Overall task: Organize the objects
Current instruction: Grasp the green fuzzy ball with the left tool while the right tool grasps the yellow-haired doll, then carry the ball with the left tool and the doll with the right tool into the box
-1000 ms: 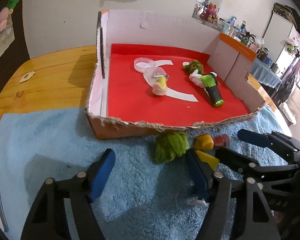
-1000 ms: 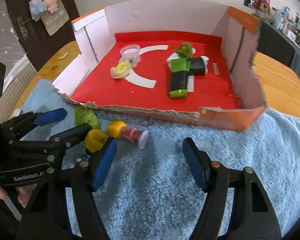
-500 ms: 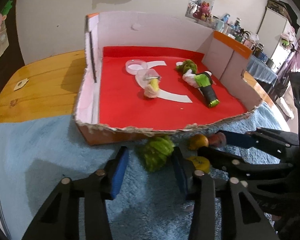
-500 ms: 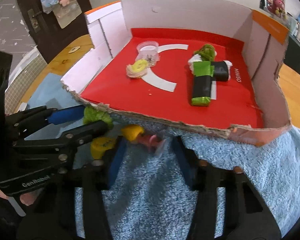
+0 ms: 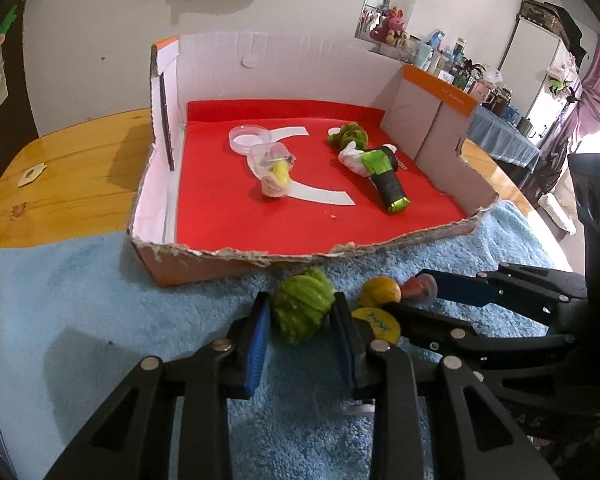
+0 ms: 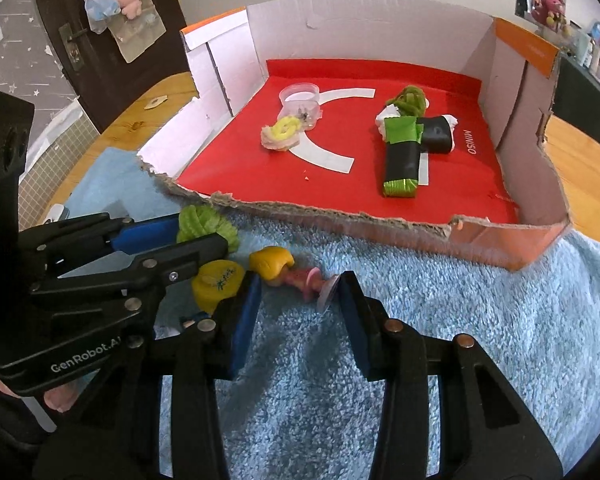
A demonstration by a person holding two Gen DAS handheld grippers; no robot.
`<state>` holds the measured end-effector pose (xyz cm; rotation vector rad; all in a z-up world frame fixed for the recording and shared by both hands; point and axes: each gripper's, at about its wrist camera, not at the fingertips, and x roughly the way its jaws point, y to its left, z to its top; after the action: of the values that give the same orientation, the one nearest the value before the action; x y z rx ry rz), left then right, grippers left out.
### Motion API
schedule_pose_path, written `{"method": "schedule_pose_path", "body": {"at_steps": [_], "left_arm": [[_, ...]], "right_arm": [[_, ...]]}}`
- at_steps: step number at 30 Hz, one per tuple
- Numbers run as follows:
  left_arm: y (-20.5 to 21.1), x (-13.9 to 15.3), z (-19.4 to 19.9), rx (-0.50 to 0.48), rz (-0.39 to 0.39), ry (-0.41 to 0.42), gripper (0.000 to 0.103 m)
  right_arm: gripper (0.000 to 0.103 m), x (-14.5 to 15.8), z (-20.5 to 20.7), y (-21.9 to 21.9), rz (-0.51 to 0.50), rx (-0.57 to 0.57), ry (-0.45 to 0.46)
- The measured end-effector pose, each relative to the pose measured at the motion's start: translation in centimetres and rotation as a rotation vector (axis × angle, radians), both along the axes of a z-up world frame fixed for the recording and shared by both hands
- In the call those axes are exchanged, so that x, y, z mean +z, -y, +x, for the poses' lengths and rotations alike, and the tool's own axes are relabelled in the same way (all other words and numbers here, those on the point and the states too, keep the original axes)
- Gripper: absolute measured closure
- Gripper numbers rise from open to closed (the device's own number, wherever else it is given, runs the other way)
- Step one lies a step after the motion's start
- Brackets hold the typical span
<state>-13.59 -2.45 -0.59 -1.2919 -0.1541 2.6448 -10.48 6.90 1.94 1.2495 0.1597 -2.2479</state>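
A wooden counter (image 5: 72,168) carries a fluffy blue towel (image 5: 100,300), and on the towel's far part sits a torn cardboard box (image 5: 300,68) with a red floor, already holding a clear lidded cup (image 5: 270,156), a yellow-and-cream trinket (image 6: 282,134) and a green-taped black bundle (image 6: 404,160).

Going left to right along the box's near edge: the left gripper (image 5: 300,328) has just been closing, its blue fingers (image 5: 258,332) drawn in from a wide spread until they pinch a green knitted ball (image 5: 302,310) on both sides. A yellow capsule (image 6: 218,282) lies beside it on the towel, outside either grip. Then the right gripper (image 6: 296,296), whose fingers (image 6: 244,320) have likewise just been narrowing, brackets a small toy with a yellow cap and pink stem (image 6: 296,274); the far finger seems to press the pink disc at its end, the near one to sit against the cap, so I judge it gripped, though blur leaves that unsure.

Both pickups look made, so lifting into the box is probably next.

The toy lies flat, its long axis running across the right gripper, cap left, disc right. The ball has no clear axis.
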Motion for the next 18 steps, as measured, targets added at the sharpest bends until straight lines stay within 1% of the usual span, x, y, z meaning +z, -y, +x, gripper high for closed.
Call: {"method": "schedule_pose_path", "body": {"at_steps": [9, 18], "left_arm": [[-0.1, 0.4, 1.0, 0.010, 0.005, -0.006, 0.072], [-0.3, 1.3, 2.3, 0.012, 0.006, -0.025, 0.072]], "right_arm": [[0.064, 0.6, 0.9, -1.0, -0.018, -0.035, -0.008], [0.064, 1.5, 2.4, -1.8, -0.022, -0.054, -0.037]]}}
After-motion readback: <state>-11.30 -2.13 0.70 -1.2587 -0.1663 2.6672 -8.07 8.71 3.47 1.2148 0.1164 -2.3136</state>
